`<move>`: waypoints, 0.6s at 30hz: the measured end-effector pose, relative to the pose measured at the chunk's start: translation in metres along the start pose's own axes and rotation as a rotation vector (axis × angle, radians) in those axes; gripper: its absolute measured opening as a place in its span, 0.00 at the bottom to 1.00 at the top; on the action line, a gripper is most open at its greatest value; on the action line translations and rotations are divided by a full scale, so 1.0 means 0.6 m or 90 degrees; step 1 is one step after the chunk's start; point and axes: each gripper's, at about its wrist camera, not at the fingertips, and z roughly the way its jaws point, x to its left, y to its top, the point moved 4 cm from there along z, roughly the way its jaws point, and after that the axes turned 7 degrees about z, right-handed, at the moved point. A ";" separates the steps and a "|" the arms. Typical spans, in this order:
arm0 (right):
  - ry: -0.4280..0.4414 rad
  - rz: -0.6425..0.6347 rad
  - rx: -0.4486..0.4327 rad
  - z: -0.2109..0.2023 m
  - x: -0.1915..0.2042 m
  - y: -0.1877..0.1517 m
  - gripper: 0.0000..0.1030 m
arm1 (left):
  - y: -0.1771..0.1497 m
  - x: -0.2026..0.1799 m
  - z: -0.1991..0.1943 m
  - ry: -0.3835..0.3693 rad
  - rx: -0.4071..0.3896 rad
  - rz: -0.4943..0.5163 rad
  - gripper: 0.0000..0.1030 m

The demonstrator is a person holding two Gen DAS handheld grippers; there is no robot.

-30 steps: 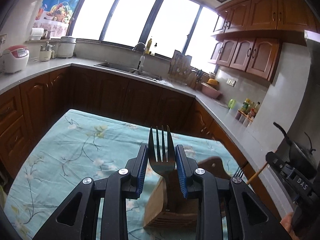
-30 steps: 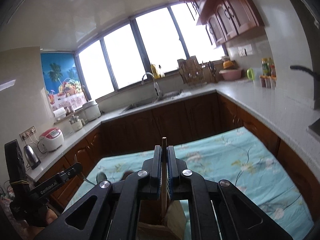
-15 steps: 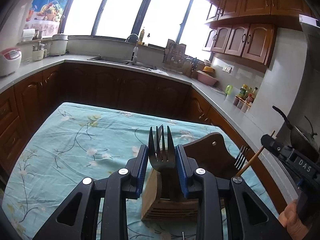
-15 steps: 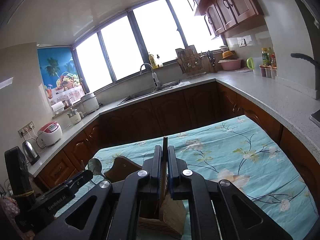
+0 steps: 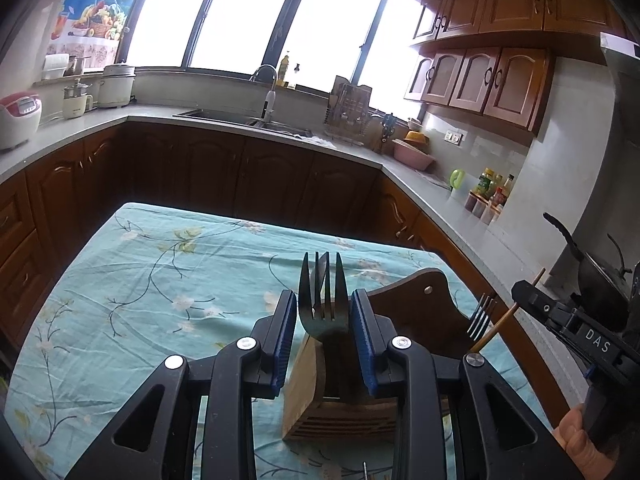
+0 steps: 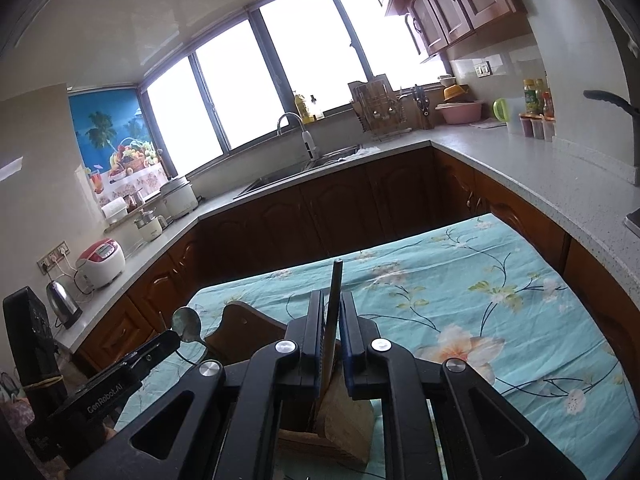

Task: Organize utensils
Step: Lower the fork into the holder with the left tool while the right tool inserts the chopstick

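Wooden utensil holder (image 5: 304,396) sits on the worktop (image 5: 160,280) with the teal flowery cloth, bottom middle of both views. The left claw (image 5: 323,308) is clamped on a dark fork (image 5: 320,320), tines up, whose handle runs down into the holder. The right claw (image 6: 331,320) has just been easing its pads apart. A thin chopstick (image 6: 335,292) stands between them, a bit tilted, loose, with its lower end in the holder.

Home kitchen (sink (image 5: 240,116), wooden cabinets (image 5: 480,76))
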 end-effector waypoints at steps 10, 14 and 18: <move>0.006 0.012 0.003 0.001 -0.007 -0.001 0.37 | 0.000 -0.001 -0.003 0.005 0.006 -0.004 0.38; 0.017 0.020 -0.003 -0.008 -0.008 -0.001 0.60 | -0.002 0.000 -0.017 0.004 0.003 -0.007 0.56; 0.024 0.029 -0.006 -0.020 -0.010 -0.004 0.69 | -0.011 0.003 -0.034 0.008 0.006 -0.013 0.73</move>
